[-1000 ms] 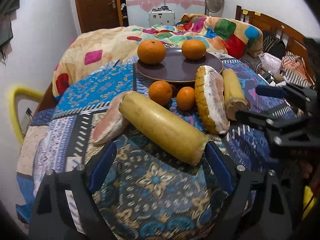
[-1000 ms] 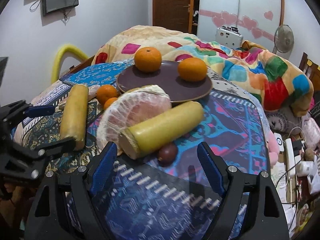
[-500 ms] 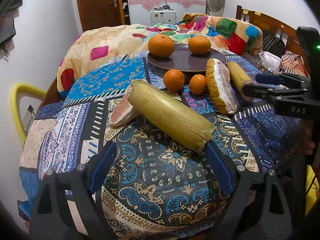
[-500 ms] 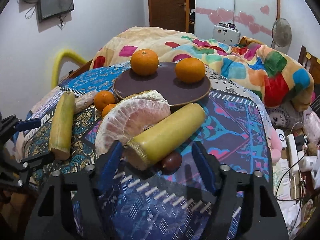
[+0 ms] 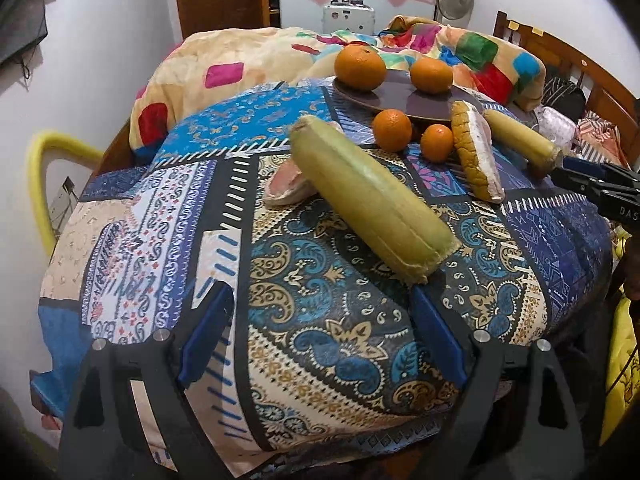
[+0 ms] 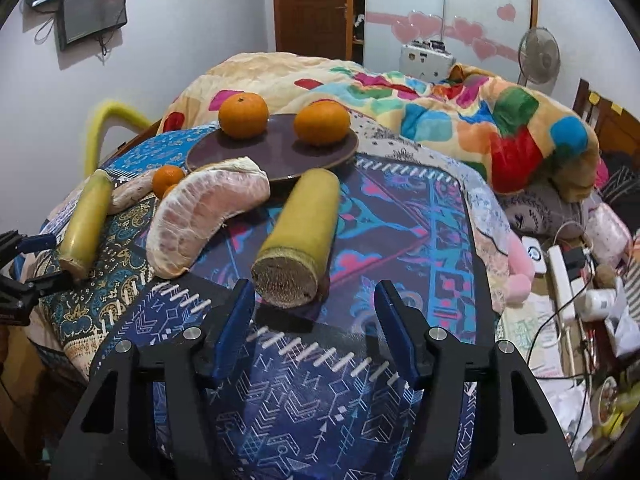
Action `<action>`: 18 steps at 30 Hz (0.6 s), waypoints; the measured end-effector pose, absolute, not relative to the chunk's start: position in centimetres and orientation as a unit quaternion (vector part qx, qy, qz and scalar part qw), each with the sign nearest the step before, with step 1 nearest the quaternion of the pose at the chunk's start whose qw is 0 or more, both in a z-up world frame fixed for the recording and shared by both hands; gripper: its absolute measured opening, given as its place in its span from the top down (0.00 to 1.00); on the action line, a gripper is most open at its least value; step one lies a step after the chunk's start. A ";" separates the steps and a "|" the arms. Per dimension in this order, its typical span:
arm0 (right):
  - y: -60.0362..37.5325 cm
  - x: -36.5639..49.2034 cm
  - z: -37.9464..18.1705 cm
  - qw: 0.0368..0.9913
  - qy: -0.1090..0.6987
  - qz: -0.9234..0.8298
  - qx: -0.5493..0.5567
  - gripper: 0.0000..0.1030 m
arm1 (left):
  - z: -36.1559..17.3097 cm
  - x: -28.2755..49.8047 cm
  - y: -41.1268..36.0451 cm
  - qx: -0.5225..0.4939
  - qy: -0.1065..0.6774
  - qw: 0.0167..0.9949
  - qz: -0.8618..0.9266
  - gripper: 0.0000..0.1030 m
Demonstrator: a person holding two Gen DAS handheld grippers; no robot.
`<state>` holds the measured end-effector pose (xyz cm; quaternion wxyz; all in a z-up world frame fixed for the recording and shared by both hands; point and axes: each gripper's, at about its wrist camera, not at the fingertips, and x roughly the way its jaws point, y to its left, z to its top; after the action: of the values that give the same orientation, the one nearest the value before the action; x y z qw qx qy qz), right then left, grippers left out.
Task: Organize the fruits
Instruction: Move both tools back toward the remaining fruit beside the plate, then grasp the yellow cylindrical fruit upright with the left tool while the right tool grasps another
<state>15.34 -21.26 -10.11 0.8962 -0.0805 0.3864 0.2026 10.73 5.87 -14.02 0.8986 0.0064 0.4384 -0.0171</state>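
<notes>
Two oranges (image 6: 243, 115) (image 6: 322, 122) are already set on the dark plate (image 6: 280, 152) at the far side of the cloth-covered surface (image 5: 340, 320), so a small part of the sorting can be judged done. The rest is left off the plate: two smaller oranges (image 5: 392, 130) (image 5: 437, 142) lie just beside its near rim, a large peeled pomelo segment (image 6: 200, 216) rests on the cloth to their right, a smaller segment (image 5: 286, 186) is partly tucked under the left stalk (image 5: 368, 196), and the two yellow-green stalks lie well apart from each other, the right stalk (image 6: 300, 236) with its cut end turned toward the near edge. The left hand-held gripper (image 5: 320, 336) is held wide open over bare cloth, with the near end of the left stalk just ahead of its right pad and nothing gripped. The jaws of the right hand-held gripper (image 6: 316, 328) have just been closing, yet a gap is seen at both pads; the cut end of the right stalk sits just beyond the tips, not between them, and nothing is held. Most of the task is judged to be left.
</notes>
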 end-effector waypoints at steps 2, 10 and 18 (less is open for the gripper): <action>-21.3 15.4 -10.1 0.895 0.389 0.205 -0.078 0.43 | -13.7 10.4 5.8 0.010 0.435 0.900 -0.014 0.12; -20.6 15.0 -9.4 0.897 0.376 0.218 -0.086 0.43 | -11.3 10.2 6.1 -0.007 0.408 0.913 -0.019 0.12; -19.4 16.4 -8.9 0.898 0.373 0.222 -0.072 0.43 | -11.4 13.9 5.2 -0.039 0.414 0.909 -0.020 0.13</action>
<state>16.37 -19.44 -8.91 0.8981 -0.0717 0.3728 0.2222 13.88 5.17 -11.40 0.9091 -0.0390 0.4143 -0.0203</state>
